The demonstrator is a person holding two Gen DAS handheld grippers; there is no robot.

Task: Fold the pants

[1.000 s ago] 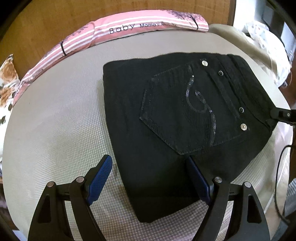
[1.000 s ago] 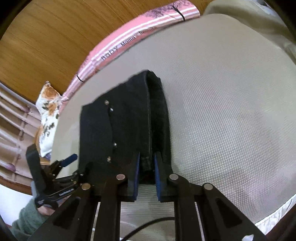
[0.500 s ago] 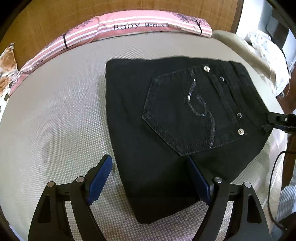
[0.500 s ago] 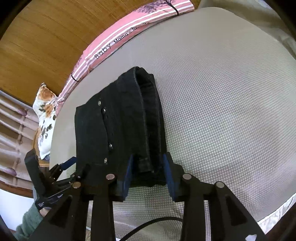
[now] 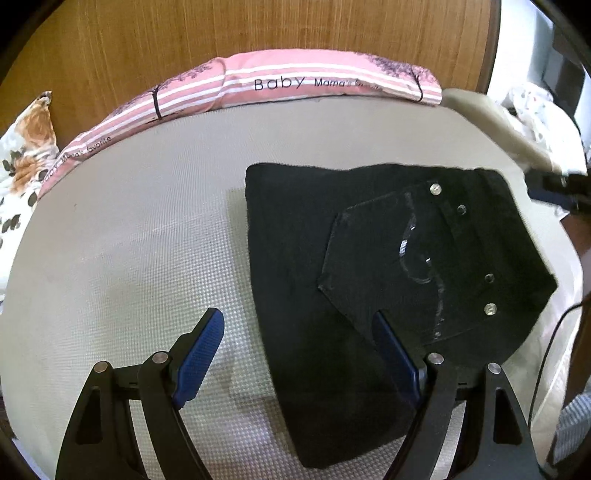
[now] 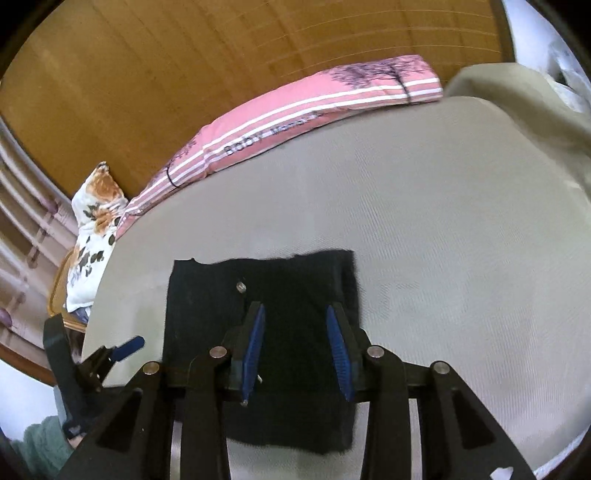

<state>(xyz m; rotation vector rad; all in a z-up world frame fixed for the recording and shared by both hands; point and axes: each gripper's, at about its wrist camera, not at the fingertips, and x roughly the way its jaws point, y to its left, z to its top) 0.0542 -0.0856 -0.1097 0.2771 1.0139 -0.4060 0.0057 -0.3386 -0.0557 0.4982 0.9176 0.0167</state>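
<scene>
My left gripper (image 5: 297, 328) is spread wide with nothing between its blue pads (image 5: 201, 354); one finger is over the bare mattress (image 5: 122, 258) and the other over the near part of the pants (image 5: 369, 266). My right gripper (image 6: 295, 347) is also released, its two pads apart and poised above the dark cloth without pinching it. The black pants lie folded into a flat, compact packet on the grey mattress, back pocket (image 5: 402, 266) facing up with its metal studs and stitched swirl showing. From the left view my right gripper (image 5: 554, 186) sits just beyond the waistband corner. Past the pants, along the far edge of the mattress, lies a pink striped pillow (image 5: 295, 85) against the wooden headboard (image 5: 258, 29), and a flowered pillow (image 6: 94, 229) is off to the left.
</scene>
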